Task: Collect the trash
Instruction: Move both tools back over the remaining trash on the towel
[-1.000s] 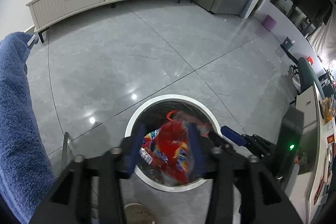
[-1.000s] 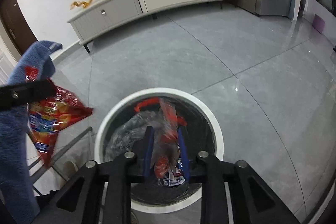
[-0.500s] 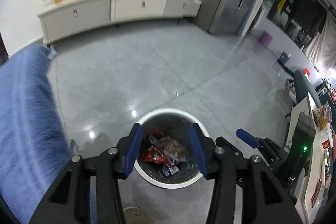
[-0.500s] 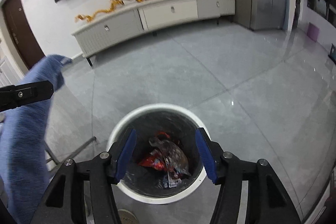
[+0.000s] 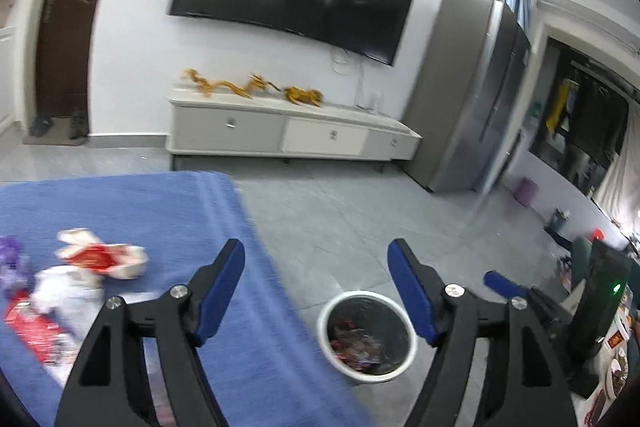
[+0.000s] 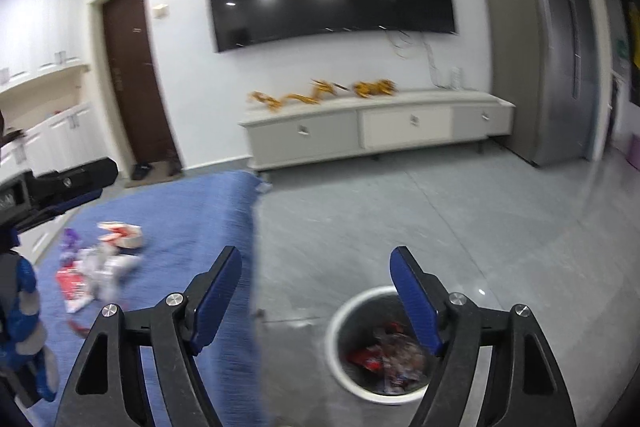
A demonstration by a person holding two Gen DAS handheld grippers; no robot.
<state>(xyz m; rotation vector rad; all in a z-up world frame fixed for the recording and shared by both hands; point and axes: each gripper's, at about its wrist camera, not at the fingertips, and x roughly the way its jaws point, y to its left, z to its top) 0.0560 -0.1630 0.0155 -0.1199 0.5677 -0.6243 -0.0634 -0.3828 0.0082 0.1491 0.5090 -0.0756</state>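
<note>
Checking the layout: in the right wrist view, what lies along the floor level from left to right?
Crumpled red-and-white wrappers on the blue towel-covered surface → bare grey tiled floor → white-rimmed round trash bin holding wrappers.

One bin [image 5: 366,337], one blue cloth [image 5: 160,219], two tongs [image 5: 316,267]

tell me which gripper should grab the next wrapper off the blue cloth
Probably left. Both the left gripper and right gripper are open and empty, but the wrappers lie nearer the left one; the right sits nearer the bin.
</note>
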